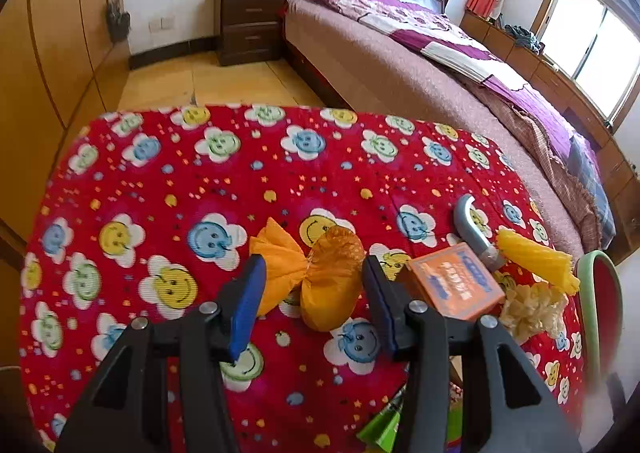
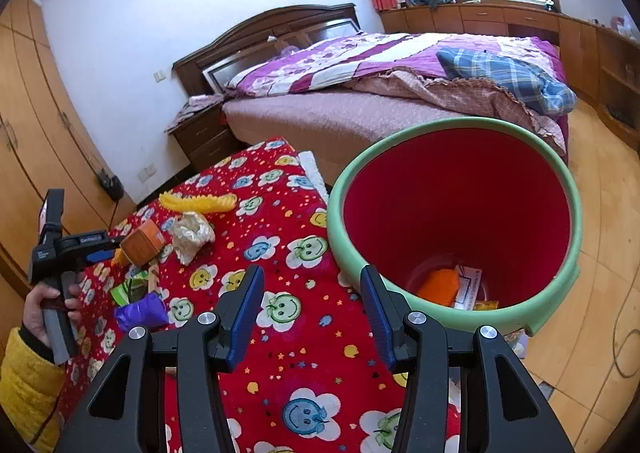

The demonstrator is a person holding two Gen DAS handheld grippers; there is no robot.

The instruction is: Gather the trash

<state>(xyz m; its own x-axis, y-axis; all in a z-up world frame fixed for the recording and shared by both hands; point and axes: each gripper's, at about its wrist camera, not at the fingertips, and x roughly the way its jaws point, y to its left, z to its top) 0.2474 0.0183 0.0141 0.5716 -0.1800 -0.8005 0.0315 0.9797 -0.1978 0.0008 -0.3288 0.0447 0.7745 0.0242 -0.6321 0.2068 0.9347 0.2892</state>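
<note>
Blue-padded fingers of the left gripper [image 1: 314, 305] fill the near edge of the left wrist view, spread apart on either side of an orange crumpled wrapper [image 1: 320, 277]; the pads do not press on it, so this claw is released and grasping nothing. Just right of the wrapper lie an orange box [image 1: 456, 281], a grey curved handle [image 1: 474, 231], a yellow ridged piece [image 1: 536, 259] and a pale crinkled wad [image 1: 532, 311], all on the red smiley-flower cloth [image 1: 160, 181] covering the table. A green scrap [image 1: 380, 429] shows at the near edge of that view.

From the right wrist view, the right gripper [image 2: 312, 317] is also released, with nothing between its pads, and it sits near the green rim of the red bin [image 2: 576, 213], which stands at the right side of the table. Inside the bin, at the bottom, are an orange item [image 2: 438, 285] and some paper packaging [image 2: 470, 287]. A purple wrapper [image 2: 142, 311] lies on the cloth toward the left, near the person's hand [image 2: 44, 305] holding the left tool.

Judging by this, the collecting is partway: a few pieces are binned, while most of the litter sits on the cloth. The orange wrapper looks like the next pick.
</note>
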